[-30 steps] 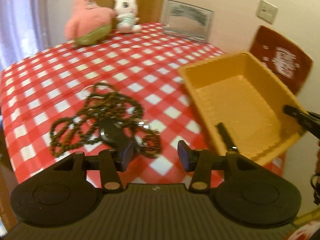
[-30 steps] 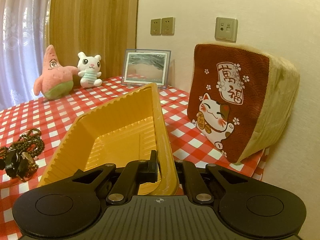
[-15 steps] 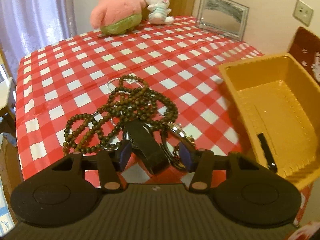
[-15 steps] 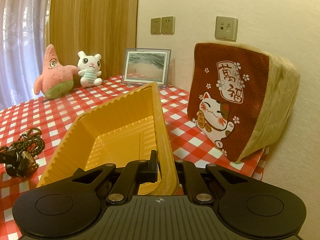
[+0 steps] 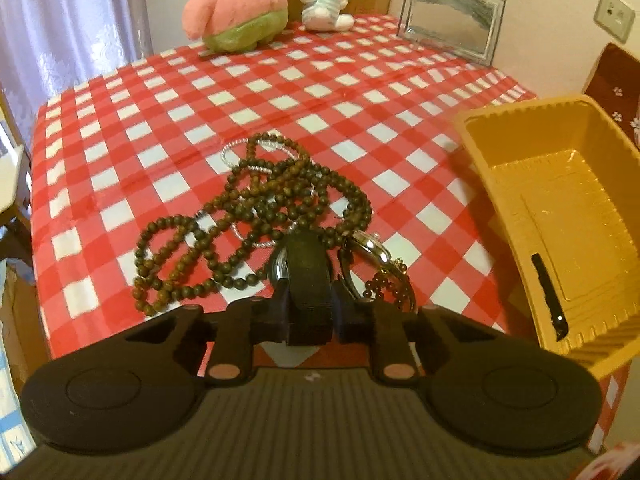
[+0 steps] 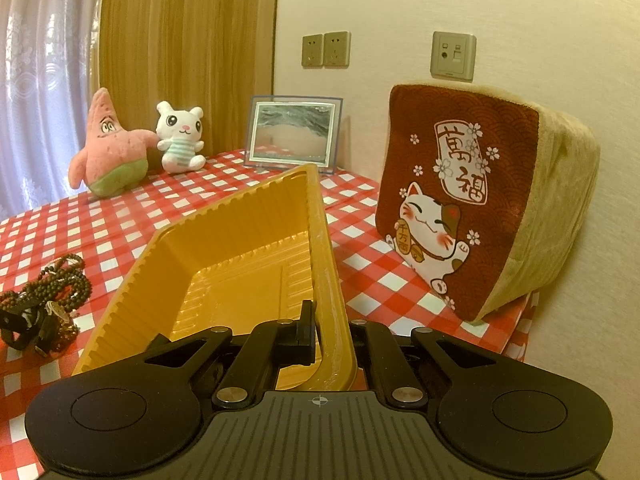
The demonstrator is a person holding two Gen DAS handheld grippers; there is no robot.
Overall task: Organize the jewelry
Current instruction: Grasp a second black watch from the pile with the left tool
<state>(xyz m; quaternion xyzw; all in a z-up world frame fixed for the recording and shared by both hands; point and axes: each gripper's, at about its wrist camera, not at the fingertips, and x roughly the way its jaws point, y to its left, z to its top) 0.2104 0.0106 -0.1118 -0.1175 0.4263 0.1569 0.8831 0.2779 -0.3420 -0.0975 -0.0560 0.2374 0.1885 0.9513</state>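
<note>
Lifting now risks dragging tangled bead necklaces (image 5: 256, 220) off the desk's near edge: left tongs (image 5: 310, 316) clamp the black strap (image 5: 308, 276); right tongs (image 6: 332, 340) pinch the yellow tray (image 6: 240, 216).

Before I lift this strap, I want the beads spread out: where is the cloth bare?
Bare cloth lies between the beads and the pink plush, and between the beads and the yellow tray. It is crowded at the left gripper, where the black strap, beads and small bracelet tangle.
</note>
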